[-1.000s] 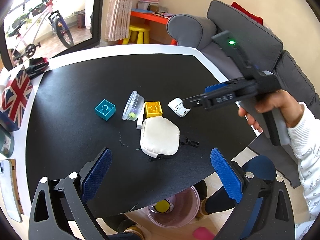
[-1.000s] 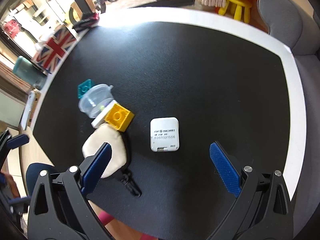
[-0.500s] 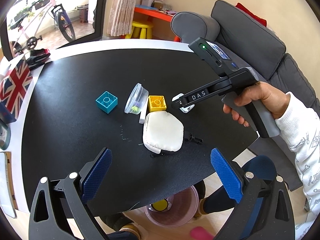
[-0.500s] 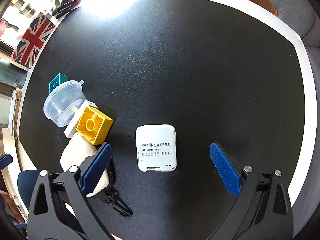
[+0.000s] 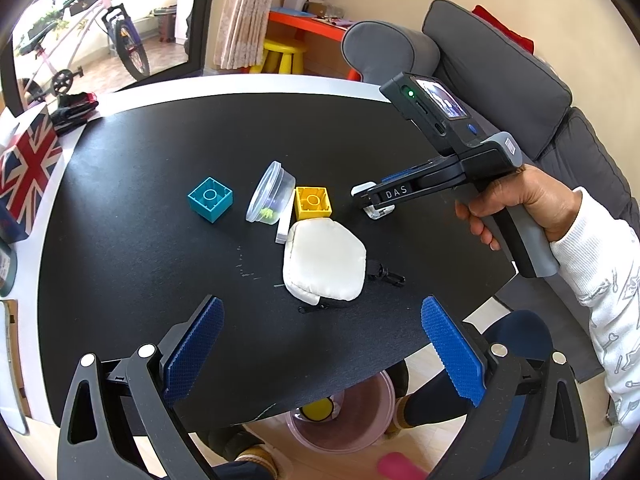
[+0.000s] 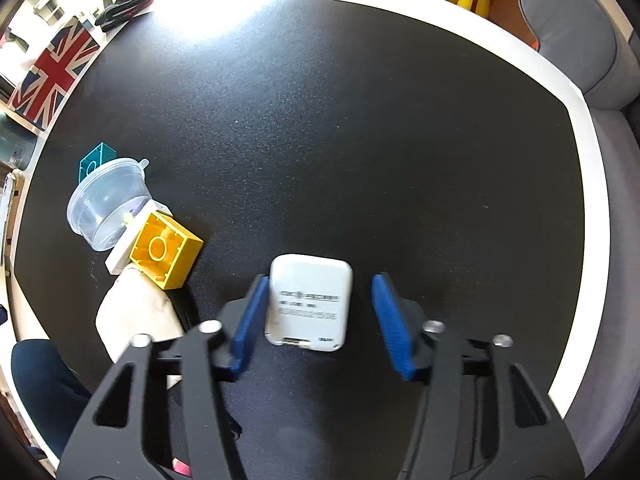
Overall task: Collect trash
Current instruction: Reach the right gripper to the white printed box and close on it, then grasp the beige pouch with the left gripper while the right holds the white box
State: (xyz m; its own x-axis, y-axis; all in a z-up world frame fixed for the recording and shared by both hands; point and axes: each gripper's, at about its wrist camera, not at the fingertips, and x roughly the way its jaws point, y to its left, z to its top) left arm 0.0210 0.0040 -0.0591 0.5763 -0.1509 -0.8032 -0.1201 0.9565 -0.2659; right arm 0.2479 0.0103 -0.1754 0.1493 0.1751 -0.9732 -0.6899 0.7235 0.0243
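The right gripper (image 6: 320, 280) points steeply down at the black table (image 6: 320, 120), its jaws closing around a white bank token device (image 6: 308, 300) lying flat. One blue pad (image 6: 250, 316) meets the device's edge at 9 o'clock; the other stands just off at 3 o'clock. A yellow toy block (image 6: 166, 248) sits at 9 o'clock of the device, with a clear plastic cup (image 6: 106, 208) beyond it and a cream pouch (image 6: 136, 316) at 8 o'clock. The left gripper (image 5: 320, 312) hovers wide and empty over the table's near edge.
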